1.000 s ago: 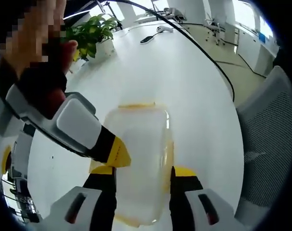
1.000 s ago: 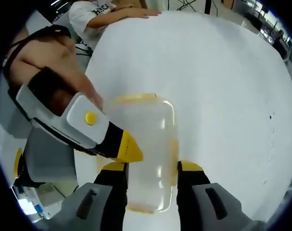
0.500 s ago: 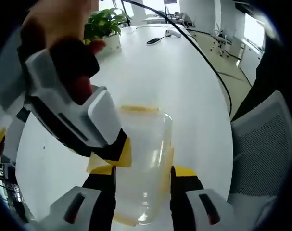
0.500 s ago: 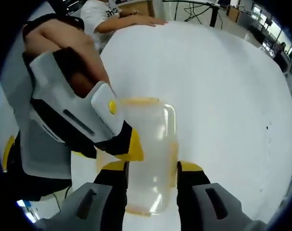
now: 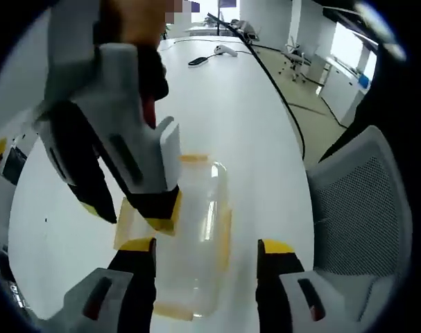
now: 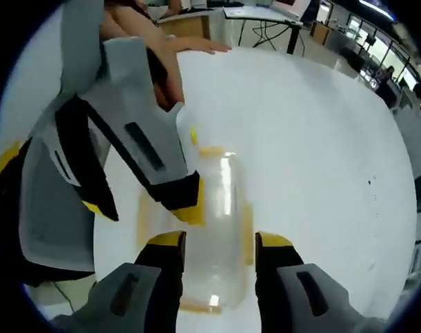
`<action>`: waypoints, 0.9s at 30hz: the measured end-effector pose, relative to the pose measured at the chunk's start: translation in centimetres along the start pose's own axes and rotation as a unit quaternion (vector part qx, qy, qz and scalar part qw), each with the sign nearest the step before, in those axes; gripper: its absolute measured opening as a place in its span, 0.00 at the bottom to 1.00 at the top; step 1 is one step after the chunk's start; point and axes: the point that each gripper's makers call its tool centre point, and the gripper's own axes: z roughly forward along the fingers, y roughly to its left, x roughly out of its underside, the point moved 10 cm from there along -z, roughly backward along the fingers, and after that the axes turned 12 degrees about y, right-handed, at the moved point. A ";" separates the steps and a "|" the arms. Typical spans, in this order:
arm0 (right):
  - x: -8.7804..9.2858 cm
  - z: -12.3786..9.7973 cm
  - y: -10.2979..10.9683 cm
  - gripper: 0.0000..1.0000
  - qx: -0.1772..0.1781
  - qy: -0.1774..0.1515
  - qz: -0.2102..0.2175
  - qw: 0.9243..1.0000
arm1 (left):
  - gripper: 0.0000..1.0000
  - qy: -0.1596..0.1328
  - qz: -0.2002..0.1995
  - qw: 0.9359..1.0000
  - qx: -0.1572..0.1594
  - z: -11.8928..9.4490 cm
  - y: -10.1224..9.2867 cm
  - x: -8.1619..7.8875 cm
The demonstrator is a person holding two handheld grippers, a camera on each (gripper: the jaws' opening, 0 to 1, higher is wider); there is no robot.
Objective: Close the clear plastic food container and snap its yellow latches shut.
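Clear plastic food container with yellow latches (image 5: pixel 193 229) sits lower centre on the round white table (image 5: pixel 245 118). Left gripper (image 5: pixel 205 251) and right gripper (image 6: pixel 213 244) both straddle it, jaws spread, nothing grasped.

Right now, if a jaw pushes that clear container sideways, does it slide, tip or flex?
Probably slides: the clear container looks empty and light on the smooth white table. Tipping seems unlikely, since it sits low and wide. Thin plastic walls may flex.

Glossy clear plastic container (image 5: pixel 196 236), smooth white table (image 5: pixel 245 118)
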 end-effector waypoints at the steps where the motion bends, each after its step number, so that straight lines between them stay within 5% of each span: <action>1: 0.1 0.0 0.2 0.38 0.007 -0.008 0.004 1.000 | 0.53 0.000 0.000 1.000 0.000 -0.1 0.1 0.1; 5: 0.0 0.2 1.1 0.55 -0.010 -0.051 0.063 0.997 | 0.59 -0.003 0.009 1.000 0.008 -0.1 0.0 0.2; 9: 0.0 0.1 1.8 0.66 -0.001 -0.047 0.066 0.997 | 0.65 0.006 0.039 0.999 0.001 0.3 -0.5 0.5; 12: 0.4 0.1 1.9 0.72 -0.001 -0.046 0.068 0.997 | 0.76 0.012 0.024 1.000 -0.004 0.5 -0.3 0.6; 21: 1.1 -0.9 1.8 0.85 -0.018 -0.077 0.101 0.992 | 0.76 -0.010 0.011 1.000 -0.002 -0.6 0.5 0.8; 27: 1.8 -0.7 2.8 0.93 -0.017 -0.066 0.085 0.994 | 0.79 -0.012 -0.004 1.000 0.001 -0.9 0.8 1.3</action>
